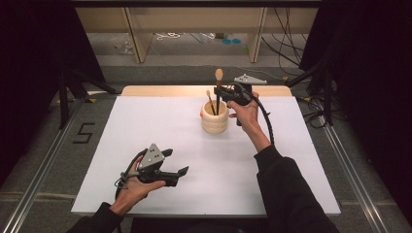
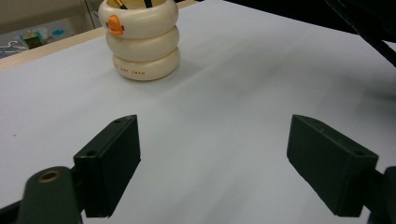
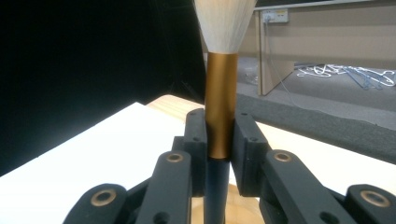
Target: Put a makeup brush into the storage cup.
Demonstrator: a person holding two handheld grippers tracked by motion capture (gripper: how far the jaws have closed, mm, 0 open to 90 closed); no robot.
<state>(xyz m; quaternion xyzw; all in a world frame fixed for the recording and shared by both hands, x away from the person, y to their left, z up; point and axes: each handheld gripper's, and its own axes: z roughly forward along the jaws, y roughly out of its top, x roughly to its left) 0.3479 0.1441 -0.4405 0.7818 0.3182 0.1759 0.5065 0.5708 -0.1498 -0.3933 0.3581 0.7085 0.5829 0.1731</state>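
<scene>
At the near left of the white table [image 1: 160,121] we are resting our left gripper [image 1: 176,165] low over the surface, its jaws spread wide with nothing between them — in the left gripper view the same gripper [image 2: 215,168] is showing only bare table between its two black pads. Farther off, toward the middle and far side, the cream ringed holder [image 1: 214,119] is standing upright; a small orange duck face [image 2: 115,25] is sitting on its top ring. Just right of it we are holding our right gripper [image 1: 224,93] above the holder's mouth, its jaws pinching the makeup brush [image 1: 218,85] upright. In the right gripper view the jaws are pressing on the brush's gold ferrule [image 3: 221,102], pale bristles rising above — the handle running down into the holder.
</scene>
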